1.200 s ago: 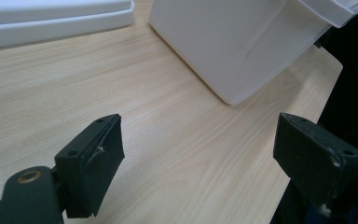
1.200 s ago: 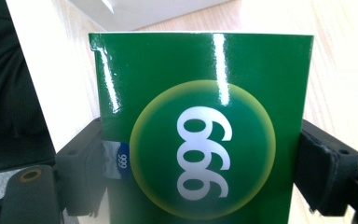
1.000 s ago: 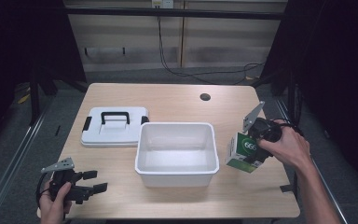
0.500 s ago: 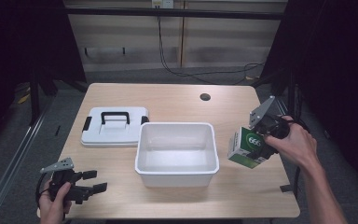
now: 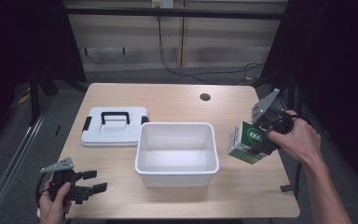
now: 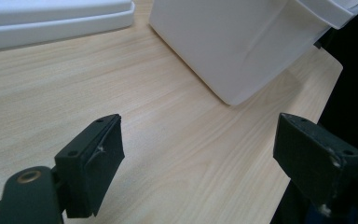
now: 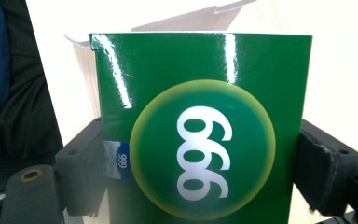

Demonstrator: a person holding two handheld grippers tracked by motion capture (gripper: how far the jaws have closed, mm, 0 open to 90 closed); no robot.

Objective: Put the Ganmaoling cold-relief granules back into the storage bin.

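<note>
We hold the green box (image 5: 245, 142) clamped in the right gripper (image 5: 260, 139), right of centre, beside the empty white bin (image 5: 176, 173), not yet inside; the left gripper (image 5: 93, 182) rests wide open and empty, lower left.

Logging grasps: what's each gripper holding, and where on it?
The right gripper clamps the green box by its two opposite side faces. The left gripper is open over the table, holding nothing.
</note>
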